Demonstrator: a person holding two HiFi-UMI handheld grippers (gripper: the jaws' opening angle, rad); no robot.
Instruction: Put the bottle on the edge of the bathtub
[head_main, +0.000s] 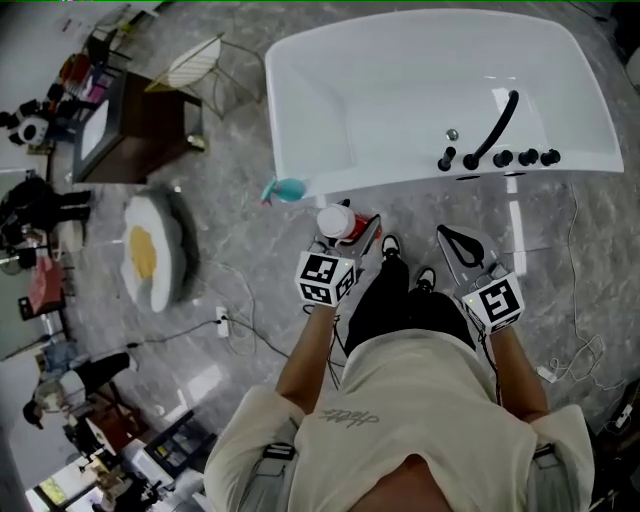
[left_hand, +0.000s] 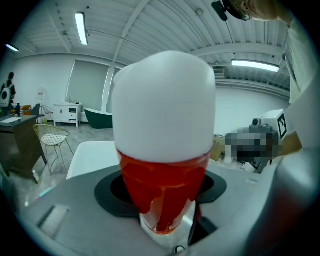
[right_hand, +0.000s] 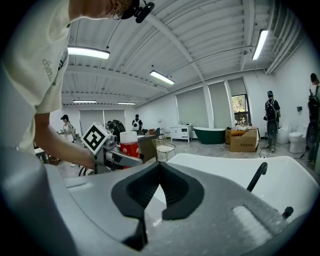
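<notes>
In the head view my left gripper (head_main: 345, 228) is shut on a bottle (head_main: 335, 220) with a white cap and a red body, just short of the near rim of the white bathtub (head_main: 400, 182). The same bottle (left_hand: 162, 110) fills the left gripper view, upright between the jaws. To the right of the person's legs is my right gripper (head_main: 452, 240), also near the rim. In its own view the right gripper (right_hand: 159, 167) has its black pads meeting at the tips with nothing between them. That view also shows the bottle (right_hand: 130, 145) at the left and the bathtub (right_hand: 225, 170) ahead.
A black faucet (head_main: 497, 128) and several black knobs (head_main: 525, 157) sit on the tub's near right rim. A teal item (head_main: 285, 190) lies by the tub's near left corner. An egg-shaped cushion (head_main: 150, 250), a dark table (head_main: 140, 130), a wire chair (head_main: 195, 62) and floor cables (head_main: 240, 320) are at the left.
</notes>
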